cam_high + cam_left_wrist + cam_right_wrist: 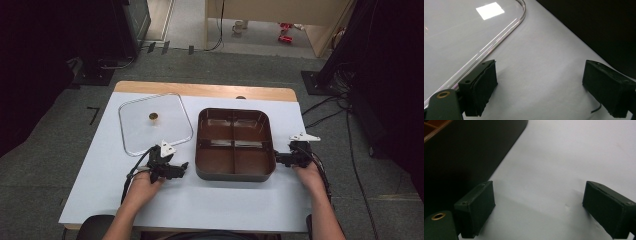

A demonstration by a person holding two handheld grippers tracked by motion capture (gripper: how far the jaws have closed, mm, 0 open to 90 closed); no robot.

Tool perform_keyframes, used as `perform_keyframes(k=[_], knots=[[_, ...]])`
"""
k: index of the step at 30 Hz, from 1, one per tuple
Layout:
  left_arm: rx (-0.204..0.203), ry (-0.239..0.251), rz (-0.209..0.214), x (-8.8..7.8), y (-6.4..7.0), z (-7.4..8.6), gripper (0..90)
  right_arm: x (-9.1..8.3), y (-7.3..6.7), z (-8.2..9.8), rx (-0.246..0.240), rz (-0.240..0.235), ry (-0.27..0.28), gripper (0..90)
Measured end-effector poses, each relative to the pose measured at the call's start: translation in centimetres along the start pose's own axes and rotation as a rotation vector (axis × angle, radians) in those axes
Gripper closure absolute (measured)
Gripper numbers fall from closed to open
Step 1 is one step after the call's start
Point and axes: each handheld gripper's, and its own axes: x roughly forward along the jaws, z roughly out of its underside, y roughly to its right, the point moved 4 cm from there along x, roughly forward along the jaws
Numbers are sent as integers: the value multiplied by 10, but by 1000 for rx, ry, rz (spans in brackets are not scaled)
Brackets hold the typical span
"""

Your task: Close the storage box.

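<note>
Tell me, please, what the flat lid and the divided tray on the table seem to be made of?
The lid looks like clear glass or hard plastic: the white table shows through it, a light patch reflects on it, and its rim gleams. Its small knob looks like brass-coloured metal or wood. The divided tray looks like glossy dark brown plastic or coated metal, with shiny highlights inside; which one, I cannot tell.

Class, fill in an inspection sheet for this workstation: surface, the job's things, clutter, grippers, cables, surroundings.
Surface: white sheet over a wooden table.
Job's things: brown four-compartment tray, compartments look empty; clear lid with a brass knob, lying flat to the tray's left.
Clutter: nothing seen.
Grippers: left gripper open, between lid and tray; right gripper open, beside the tray's right wall.
Cables: one trails from each gripper; more on the floor.
Surroundings: grey carpet, dark stands, red items far back.
</note>
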Motion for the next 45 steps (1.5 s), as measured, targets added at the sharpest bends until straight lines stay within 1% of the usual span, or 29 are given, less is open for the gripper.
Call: perform_keyframes(k=[36,44,45], knots=[[-6,-5,-4,0,0,-1,117,0,0,0,1,1,0,101],[-14,-35,-11,0,1,-3,123,0,0,0,1,1,0,101],[-17,-51,-14,0,2,-4,125,0,0,0,1,1,0,101]])
